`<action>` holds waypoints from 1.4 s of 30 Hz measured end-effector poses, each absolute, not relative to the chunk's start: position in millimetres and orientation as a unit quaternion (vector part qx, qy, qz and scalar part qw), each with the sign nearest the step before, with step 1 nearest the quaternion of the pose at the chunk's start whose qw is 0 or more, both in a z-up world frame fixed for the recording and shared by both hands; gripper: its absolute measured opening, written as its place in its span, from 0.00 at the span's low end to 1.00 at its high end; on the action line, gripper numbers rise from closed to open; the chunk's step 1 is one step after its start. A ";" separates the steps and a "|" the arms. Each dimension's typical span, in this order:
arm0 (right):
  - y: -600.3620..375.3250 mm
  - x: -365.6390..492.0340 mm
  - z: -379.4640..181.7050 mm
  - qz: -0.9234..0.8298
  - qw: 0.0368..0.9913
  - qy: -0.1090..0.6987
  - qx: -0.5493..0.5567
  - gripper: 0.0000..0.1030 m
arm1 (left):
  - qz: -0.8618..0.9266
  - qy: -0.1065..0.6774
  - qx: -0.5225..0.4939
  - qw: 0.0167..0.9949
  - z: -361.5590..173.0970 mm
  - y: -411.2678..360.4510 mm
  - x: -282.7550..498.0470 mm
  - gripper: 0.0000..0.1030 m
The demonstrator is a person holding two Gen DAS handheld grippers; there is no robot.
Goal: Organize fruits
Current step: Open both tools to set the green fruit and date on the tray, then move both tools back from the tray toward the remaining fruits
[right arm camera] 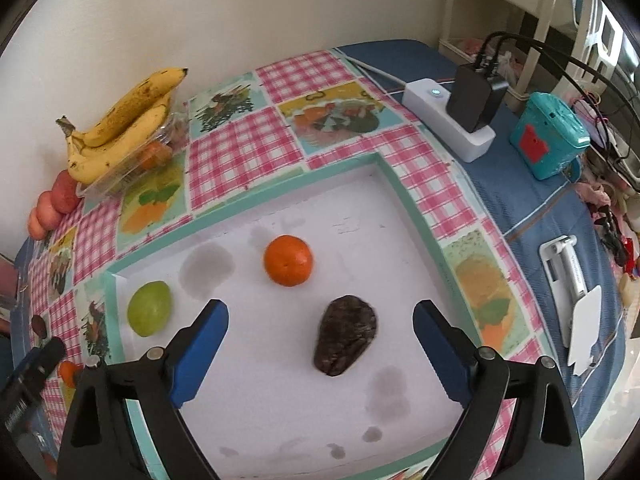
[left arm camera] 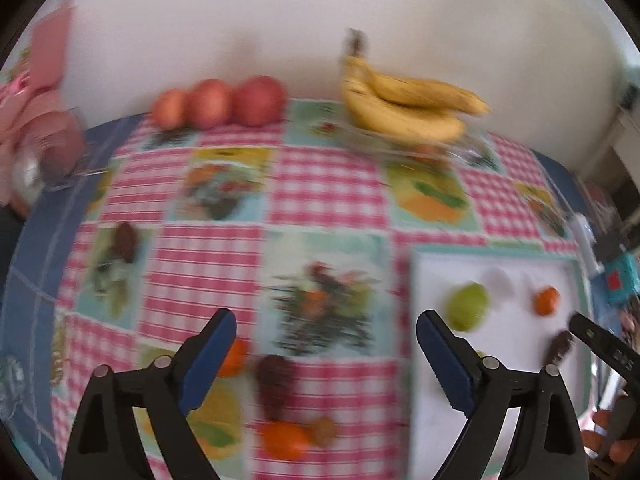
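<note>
White tray (right arm camera: 304, 208) with a teal rim lies flat on the checked fruit-print tablecloth (right arm camera: 240, 140). Contents, left to right in the right wrist view: green fruit (right arm camera: 150, 308) near the left rim, orange (right arm camera: 288, 260) in the middle, dark wrinkled avocado (right arm camera: 346, 334) toward the front. All three lie apart from one another. Grey damp-looking patches mark the tray floor.

Clear plastic box (right arm camera: 132, 172) stands by the wall at the far left, with a bunch of bananas (right arm camera: 120, 128) on top and something orange inside; the rest of its contents cannot be made out. Red apples (right arm camera: 52, 204) sit in a row beside it against the wall.

Right gripper (right arm camera: 320, 316) hangs over the tray, pointing steeply down, jaws spread wide and holding nothing; the avocado lies below, between the blue pads, untouched.

Left gripper (left arm camera: 326, 328) hangs over the cloth just left of the tray, also tilted down, jaws wide apart and empty. That view is blurred. Loose on the cloth below it: an orange (left arm camera: 236, 358) partly behind the left pad, a second dark avocado (left arm camera: 276, 384), another orange (left arm camera: 286, 440), a small brown fruit (left arm camera: 324, 432). A further dark fruit (left arm camera: 126, 242) lies farther left.

Right of the tray on the blue cover (right arm camera: 532, 200): white power strip (right arm camera: 448, 120) with a black adapter (right arm camera: 474, 96) plugged in, a teal box (right arm camera: 550, 140), a white phone stand (right arm camera: 576, 300).
</note>
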State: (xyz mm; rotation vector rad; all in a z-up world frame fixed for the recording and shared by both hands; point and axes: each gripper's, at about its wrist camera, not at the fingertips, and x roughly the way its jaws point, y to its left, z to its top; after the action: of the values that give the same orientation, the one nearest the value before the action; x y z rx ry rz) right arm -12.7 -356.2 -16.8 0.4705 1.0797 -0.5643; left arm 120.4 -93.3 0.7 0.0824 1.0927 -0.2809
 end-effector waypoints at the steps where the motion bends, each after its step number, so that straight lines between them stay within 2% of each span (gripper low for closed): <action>1: -353.8 -11.0 -17.1 -0.261 0.795 0.502 0.217 0.91 | -0.114 0.514 0.038 0.850 2.6 -79.1 125.2 0.92; 10: -325.2 3.7 -7.2 -0.225 0.815 0.492 0.209 0.91 | 0.006 0.506 0.008 0.863 10.1 25.1 140.9 0.95; 17: -285.9 22.5 1.7 -0.178 0.831 0.492 0.190 0.91 | 0.048 0.495 -0.003 0.868 21.0 70.4 138.0 0.96; 27: -199.8 46.7 11.8 -0.079 0.848 0.501 0.151 0.91 | 0.012 0.507 -0.033 0.861 24.1 81.2 134.8 0.96; 34: -146.2 54.1 -10.2 -0.029 0.833 0.540 0.118 0.90 | -0.024 0.538 -0.036 0.842 8.0 64.3 138.1 0.96; 35: -143.0 53.9 -12.8 -0.024 0.831 0.543 0.116 0.88 | -0.027 0.542 -0.034 0.839 5.0 61.7 138.9 0.96; 38: -135.0 53.9 -22.4 -0.017 0.823 0.556 0.118 0.70 | -0.038 0.555 -0.026 0.830 -6.7 51.6 141.1 0.96; 40: -132.9 55.2 -31.1 -0.014 0.814 0.568 0.121 0.65 | -0.048 0.563 -0.028 0.825 -14.0 46.9 142.8 0.95; 42: -130.7 55.5 -39.2 -0.011 0.806 0.579 0.122 0.54 | -0.057 0.572 -0.028 0.818 -22.8 40.0 144.8 0.93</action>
State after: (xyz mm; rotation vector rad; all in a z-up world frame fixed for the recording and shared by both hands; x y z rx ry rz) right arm 55.5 -130.7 -39.2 0.2613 1.2385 -0.0225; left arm 144.8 40.0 -22.8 -0.0598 1.2179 -0.1221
